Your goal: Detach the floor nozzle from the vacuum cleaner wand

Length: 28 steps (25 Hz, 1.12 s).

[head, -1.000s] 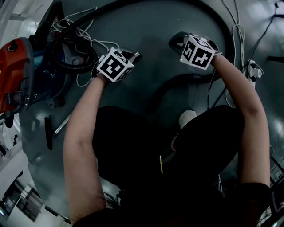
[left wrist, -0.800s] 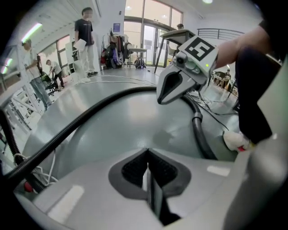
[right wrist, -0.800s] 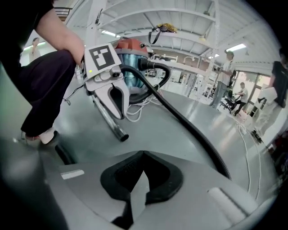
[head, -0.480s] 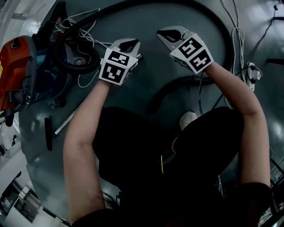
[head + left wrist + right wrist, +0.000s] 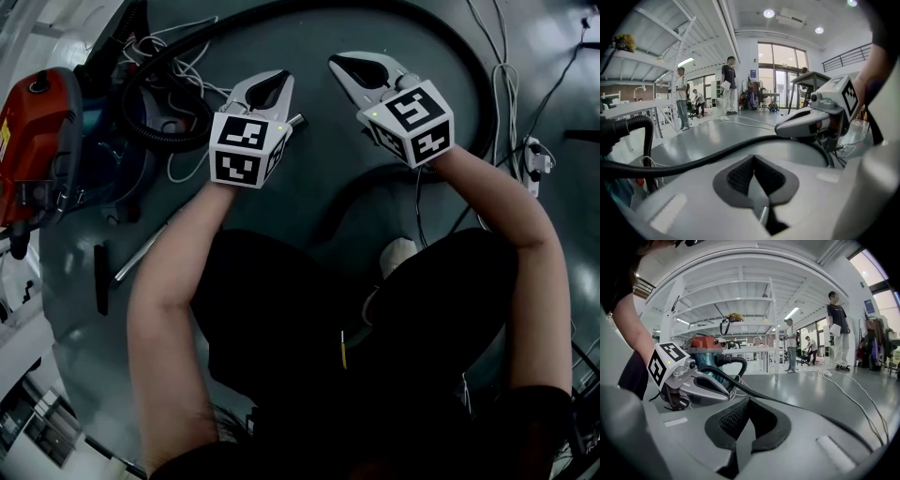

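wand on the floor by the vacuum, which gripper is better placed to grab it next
Probably left: the wand lies on the side of the left gripper, while the right gripper would have to cross over. Both have jaws shut and empty.

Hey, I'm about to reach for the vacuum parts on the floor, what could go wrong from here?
The hose loops across the floor around your legs, so it may snag a foot or drag as you reach. White cables lie tangled beside the vacuum; a jaw might catch one. The left gripper and right gripper are both shut and empty, so they must open before taking the metal tube.
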### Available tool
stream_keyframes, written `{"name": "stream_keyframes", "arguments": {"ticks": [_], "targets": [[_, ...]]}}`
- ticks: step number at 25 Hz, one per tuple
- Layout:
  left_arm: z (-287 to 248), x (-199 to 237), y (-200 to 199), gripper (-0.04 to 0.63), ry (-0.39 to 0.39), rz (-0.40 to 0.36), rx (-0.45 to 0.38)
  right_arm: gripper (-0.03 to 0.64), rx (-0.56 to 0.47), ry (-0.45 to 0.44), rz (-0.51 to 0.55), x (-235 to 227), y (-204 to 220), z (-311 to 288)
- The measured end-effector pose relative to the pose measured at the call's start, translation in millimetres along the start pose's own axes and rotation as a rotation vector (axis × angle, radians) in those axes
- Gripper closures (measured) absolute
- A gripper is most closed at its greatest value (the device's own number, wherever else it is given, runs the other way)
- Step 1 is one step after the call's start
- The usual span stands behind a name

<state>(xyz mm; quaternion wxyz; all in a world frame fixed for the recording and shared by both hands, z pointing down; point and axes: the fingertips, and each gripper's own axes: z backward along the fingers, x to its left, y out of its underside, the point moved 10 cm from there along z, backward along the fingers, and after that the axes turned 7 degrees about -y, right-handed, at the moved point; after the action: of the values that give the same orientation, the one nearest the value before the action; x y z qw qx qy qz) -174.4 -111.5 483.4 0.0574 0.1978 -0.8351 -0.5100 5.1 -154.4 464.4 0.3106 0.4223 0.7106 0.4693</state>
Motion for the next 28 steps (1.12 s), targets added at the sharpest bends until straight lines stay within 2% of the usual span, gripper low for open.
{"name": "stream_keyframes", "arguments": {"ticks": [4,9,21,28], "targets": [[4.8,7.5,2.9,0.584,-0.013,0.018,0.015,0.62,-0.009,0.008,0.006,-0.2,-0.2,1.5],[7.5,10.5,2.1,0.584,-0.036,0.025,0.025,0.62,-0.011,-0.023,0.017,3.8,3.9,2.2],[5.5,4.7,5.0,0.584,0.034,-0.011,0.058,0.62,0.009,-0.019,0.004,0.8,7.9,0.6],[4.2,3.8,5.3,0.584,0.038,-0.03,0.06,0.62,0.016,-0.028,0.022,1.1,8.1,1.0]]}}
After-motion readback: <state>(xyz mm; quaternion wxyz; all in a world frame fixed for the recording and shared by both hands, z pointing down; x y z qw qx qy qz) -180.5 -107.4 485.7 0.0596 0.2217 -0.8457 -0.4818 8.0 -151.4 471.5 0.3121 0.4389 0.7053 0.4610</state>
